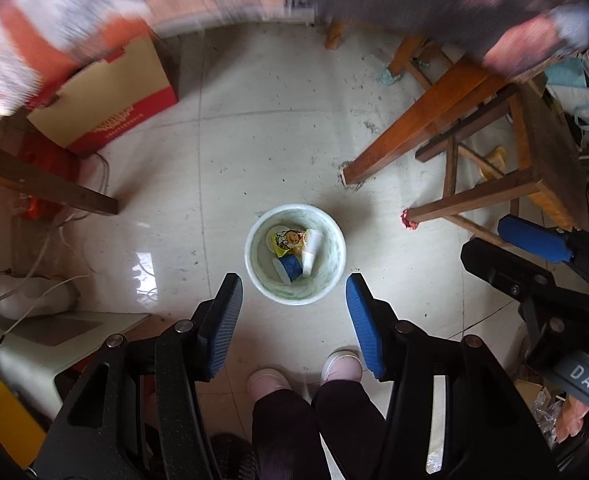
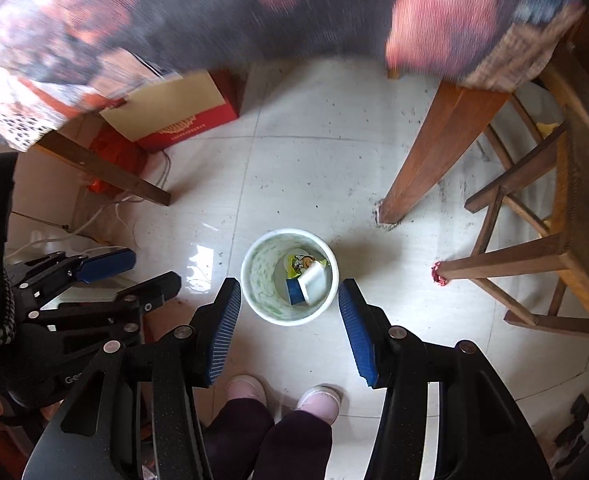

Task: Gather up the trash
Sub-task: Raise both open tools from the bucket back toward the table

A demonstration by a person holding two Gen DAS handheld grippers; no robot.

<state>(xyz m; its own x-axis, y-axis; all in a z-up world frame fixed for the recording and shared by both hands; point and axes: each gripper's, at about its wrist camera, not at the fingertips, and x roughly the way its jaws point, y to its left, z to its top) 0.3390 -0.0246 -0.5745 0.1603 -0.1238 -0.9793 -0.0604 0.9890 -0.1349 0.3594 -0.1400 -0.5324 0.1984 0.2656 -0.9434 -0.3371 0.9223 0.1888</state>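
A round pale bin (image 1: 330, 276) stands on the tiled floor, far below both grippers. Inside lie a yellow cartoon wrapper (image 1: 288, 240), a white cup (image 1: 312, 252) and a blue cup (image 1: 290, 268). My left gripper (image 1: 293, 286) points down over the bin, open, with nothing between its blue pads. My right gripper (image 2: 290, 286) hangs beside it, also open and empty, above the same bin (image 2: 254, 276), wrapper (image 2: 302, 262) and white cup (image 2: 314, 282). Each view shows the other gripper at its edge: a right pad (image 1: 534, 240), a left pad (image 2: 106, 266).
A patterned tablecloth (image 2: 254, 12) blurs across the top. Wooden table legs (image 1: 406, 132) and a wooden stool (image 2: 554, 248) stand to the right. A red and tan box (image 1: 114, 104), cables (image 1: 46, 248) and a white appliance (image 1: 34, 344) sit left. The person's pink shoes (image 1: 342, 364) are near the bin.
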